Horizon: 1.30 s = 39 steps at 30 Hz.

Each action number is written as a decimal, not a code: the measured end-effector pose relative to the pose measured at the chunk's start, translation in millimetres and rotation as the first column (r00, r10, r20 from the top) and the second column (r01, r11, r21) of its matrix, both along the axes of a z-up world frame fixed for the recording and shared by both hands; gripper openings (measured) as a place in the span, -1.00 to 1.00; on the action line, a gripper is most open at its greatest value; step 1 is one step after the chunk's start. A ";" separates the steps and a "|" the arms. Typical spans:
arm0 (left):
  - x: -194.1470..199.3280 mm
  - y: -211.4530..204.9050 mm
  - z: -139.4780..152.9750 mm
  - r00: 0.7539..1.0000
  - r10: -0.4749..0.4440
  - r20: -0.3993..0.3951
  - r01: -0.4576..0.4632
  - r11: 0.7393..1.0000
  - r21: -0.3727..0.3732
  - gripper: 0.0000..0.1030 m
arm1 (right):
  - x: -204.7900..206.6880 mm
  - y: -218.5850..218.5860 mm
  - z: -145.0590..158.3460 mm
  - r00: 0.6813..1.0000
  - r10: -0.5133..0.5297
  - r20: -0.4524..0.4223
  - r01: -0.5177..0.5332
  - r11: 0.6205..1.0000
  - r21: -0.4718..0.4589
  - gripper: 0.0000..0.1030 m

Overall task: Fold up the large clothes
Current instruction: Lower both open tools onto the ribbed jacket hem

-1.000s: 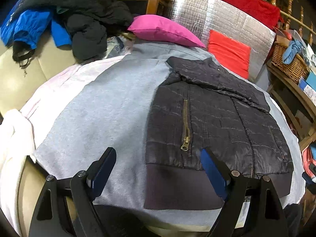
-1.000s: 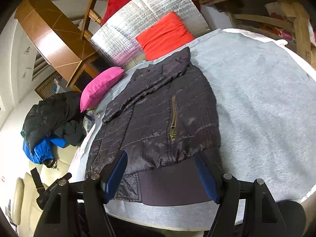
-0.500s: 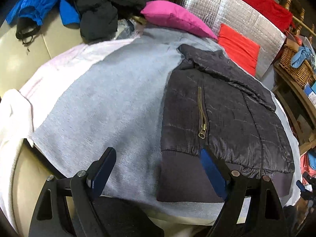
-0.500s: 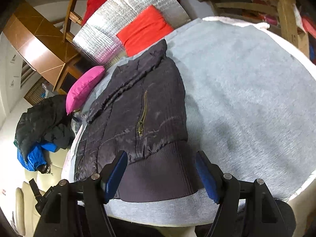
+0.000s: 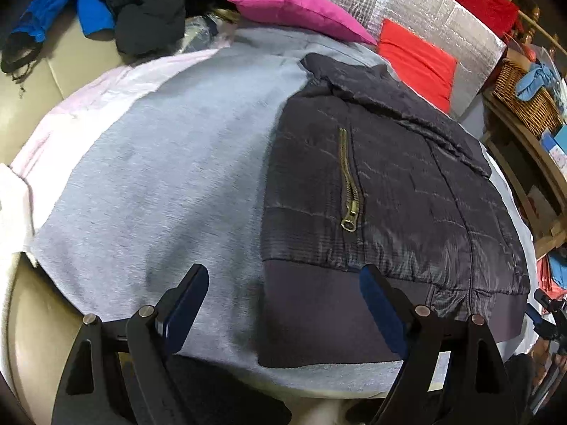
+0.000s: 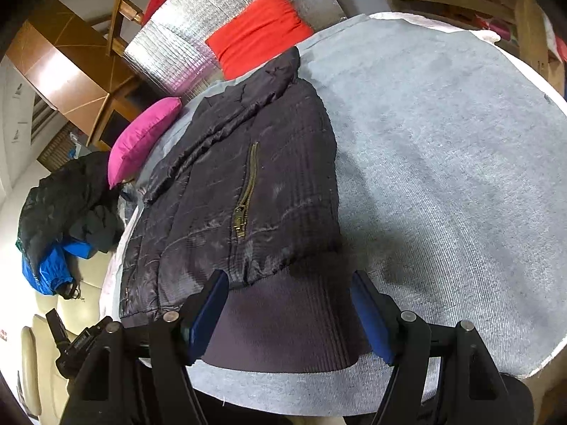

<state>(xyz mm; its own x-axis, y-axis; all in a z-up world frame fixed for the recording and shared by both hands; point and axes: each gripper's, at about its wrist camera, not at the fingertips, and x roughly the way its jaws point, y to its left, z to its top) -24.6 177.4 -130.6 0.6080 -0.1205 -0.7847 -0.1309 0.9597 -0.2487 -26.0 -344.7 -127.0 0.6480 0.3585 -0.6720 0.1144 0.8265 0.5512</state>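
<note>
We found the dark quilted jacket (image 5: 389, 191) lying flat on a grey blanket (image 5: 159, 184) that covered a rounded surface, its collar toward the far end and its ribbed hem band (image 5: 319, 304) nearest to us. A brass pocket zipper (image 5: 349, 184) ran down the panel, its pull at the lower end. Seen from the left wrist, the jacket sat on the right part of the blanket; seen from the right wrist, the same jacket (image 6: 230, 191) sat on the left part, with bare grey blanket (image 6: 443, 177) to its right. Our left gripper (image 5: 283, 308) hung above the near edge with its jaws spread wide and nothing between the blue pads (image 5: 377, 311); the jacket's near left hem corner showed in the gap below them, and we could not tell whether anything touched it. Our right gripper (image 6: 288, 311) was likewise spread and empty, its fingers (image 6: 207, 304) framing the ribbed band (image 6: 283, 322) at the hem's right end. Beyond the collar we noted a magenta cushion (image 5: 297, 10), a red cushion (image 5: 414, 60) and a silver quilted foil panel (image 5: 418, 10) standing behind them. A heap of black and blue clothing (image 5: 117, 7) lay on a cream sofa (image 5: 60, 67) at the far left, and a wicker basket (image 5: 524, 95) stood on wooden shelving to the right. A pale pink sheet (image 5: 88, 102) showed from under the blanket's left edge.
</note>
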 end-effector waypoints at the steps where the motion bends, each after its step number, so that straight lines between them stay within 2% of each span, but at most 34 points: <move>1: 1.4 -2.0 -1.4 1.000 -0.002 -0.004 0.002 1.000 0.001 0.69 | 0.2 -0.3 -0.9 1.000 -0.004 -0.001 0.004 1.000 -0.001 0.44; 17: 16.6 -16.5 -15.4 0.999 -0.034 -0.041 0.033 0.999 -0.013 0.69 | 14.2 9.4 -11.9 0.999 0.021 -0.028 -0.021 0.999 -0.024 0.44; 32: 17.1 -17.3 -18.0 0.998 -0.049 -0.037 0.048 0.998 -0.026 0.69 | 14.9 8.2 -14.4 0.999 0.037 -0.022 -0.036 0.999 0.019 0.42; 35: 18.1 -16.8 -18.3 0.998 -0.051 -0.031 0.049 0.998 -0.034 0.69 | 15.6 9.8 -14.0 0.999 0.034 -0.031 -0.034 0.999 0.004 0.26; 37: 19.4 -16.4 -18.8 0.998 -0.052 -0.031 0.051 0.998 -0.039 0.69 | 16.6 8.6 -15.7 0.999 0.026 -0.042 -0.026 1.000 0.004 0.00; 38: 19.9 -16.6 -18.6 0.998 -0.052 -0.029 0.051 0.998 -0.039 0.61 | 17.7 8.4 -16.4 0.998 0.025 -0.052 -0.025 1.000 -0.005 -0.08; 39: 20.6 -17.1 -18.6 0.998 -0.054 -0.030 0.053 0.998 -0.037 0.44 | 18.1 7.9 -17.0 0.998 0.025 -0.059 -0.025 1.000 -0.009 -0.15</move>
<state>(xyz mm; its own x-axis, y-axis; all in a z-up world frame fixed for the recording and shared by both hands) -4.1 160.3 -149.2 0.5754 -0.1807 -0.7977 -0.0881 0.9559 -0.2801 -7.9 -336.8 -144.0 0.5983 0.3675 -0.7121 0.1253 0.8348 0.5361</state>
